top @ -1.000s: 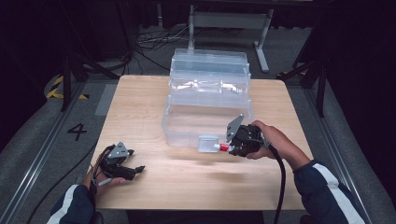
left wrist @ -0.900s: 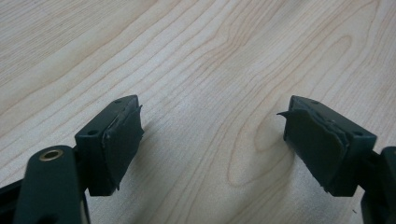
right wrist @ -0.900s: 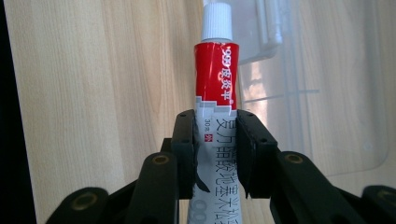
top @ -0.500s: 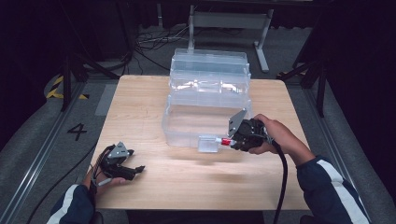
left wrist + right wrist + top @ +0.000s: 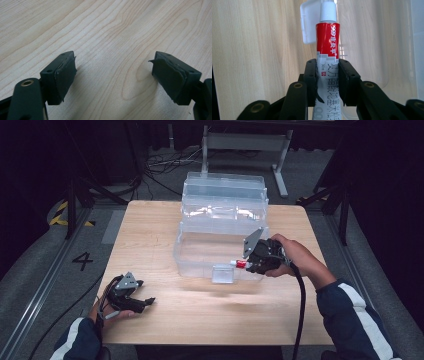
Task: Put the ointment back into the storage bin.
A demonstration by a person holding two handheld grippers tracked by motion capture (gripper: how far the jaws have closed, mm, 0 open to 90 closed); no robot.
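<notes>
Tongs on the right [image 5: 327,82] squeeze a red and white tube [image 5: 327,50], cap pointing ahead at the clear plastic drawer box [image 5: 223,215], likely to put it in. Left tongs [image 5: 113,75] rest wide apart on the wooden table [image 5: 112,30], holding nothing.

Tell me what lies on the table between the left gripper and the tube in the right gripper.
Bare wood. In the high view, nothing lies on the table between the left gripper and the tube held by the right gripper.
</notes>
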